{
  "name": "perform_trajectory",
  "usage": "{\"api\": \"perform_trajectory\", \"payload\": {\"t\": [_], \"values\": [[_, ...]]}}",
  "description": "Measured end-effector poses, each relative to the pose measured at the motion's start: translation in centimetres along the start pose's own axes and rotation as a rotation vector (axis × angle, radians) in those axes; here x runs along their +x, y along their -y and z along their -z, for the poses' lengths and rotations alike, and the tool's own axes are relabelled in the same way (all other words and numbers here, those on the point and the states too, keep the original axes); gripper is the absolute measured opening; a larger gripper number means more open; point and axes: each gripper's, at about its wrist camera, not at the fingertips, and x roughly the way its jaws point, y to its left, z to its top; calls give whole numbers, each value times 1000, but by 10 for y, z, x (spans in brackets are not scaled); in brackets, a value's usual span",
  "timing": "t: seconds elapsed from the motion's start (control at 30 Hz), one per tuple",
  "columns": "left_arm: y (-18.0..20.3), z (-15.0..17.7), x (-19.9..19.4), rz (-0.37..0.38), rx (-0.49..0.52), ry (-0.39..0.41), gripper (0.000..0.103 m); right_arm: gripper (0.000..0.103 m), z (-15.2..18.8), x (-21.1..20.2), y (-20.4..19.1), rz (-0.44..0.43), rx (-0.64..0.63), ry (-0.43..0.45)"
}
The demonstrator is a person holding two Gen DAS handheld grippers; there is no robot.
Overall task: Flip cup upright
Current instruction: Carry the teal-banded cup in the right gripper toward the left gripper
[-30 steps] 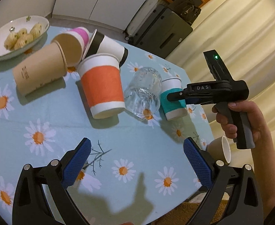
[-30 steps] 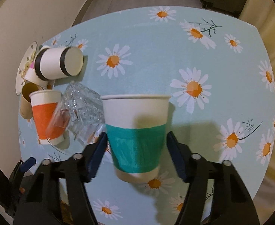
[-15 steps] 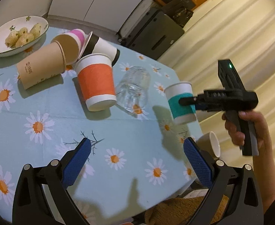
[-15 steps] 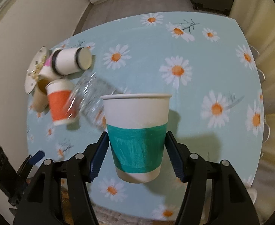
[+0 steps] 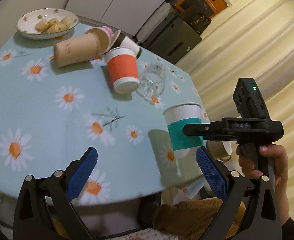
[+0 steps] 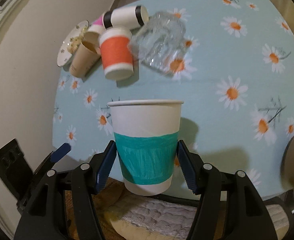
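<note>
My right gripper [image 6: 146, 166] is shut on a white paper cup with a teal band [image 6: 146, 146]. It holds the cup upright in the air near the table's near edge. The same cup [image 5: 182, 126] and the right gripper [image 5: 193, 130] show in the left wrist view, at the right. My left gripper [image 5: 147, 170] is open and empty, above the table's near edge, left of the cup.
The daisy tablecloth table [image 5: 46, 104] holds an orange-banded cup [image 5: 123, 72], a glass mug [image 5: 153, 80] on its side, a tan cup [image 5: 77, 50], pink and black-banded cups lying down, and a bowl of food [image 5: 46, 25]. A white mug [image 5: 223, 150] sits beyond the right edge.
My right gripper has lifted the teal cup off the table and pulled it back toward the near edge. My left gripper has also drawn back from the cups.
</note>
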Motion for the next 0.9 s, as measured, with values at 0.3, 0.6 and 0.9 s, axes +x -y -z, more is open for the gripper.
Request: {"api": "perform_trajectory", "payload": {"t": [0.3, 0.6, 0.9], "values": [[-9, 23, -7, -10, -18, -16, 96, 62, 12, 40, 1, -18, 54, -26], [-4, 23, -3, -15, 0, -20, 96, 67, 13, 42, 5, -23, 63, -27], [-3, 23, -7, -31, 1, -15, 96, 72, 15, 30, 11, -38, 76, -20]]}}
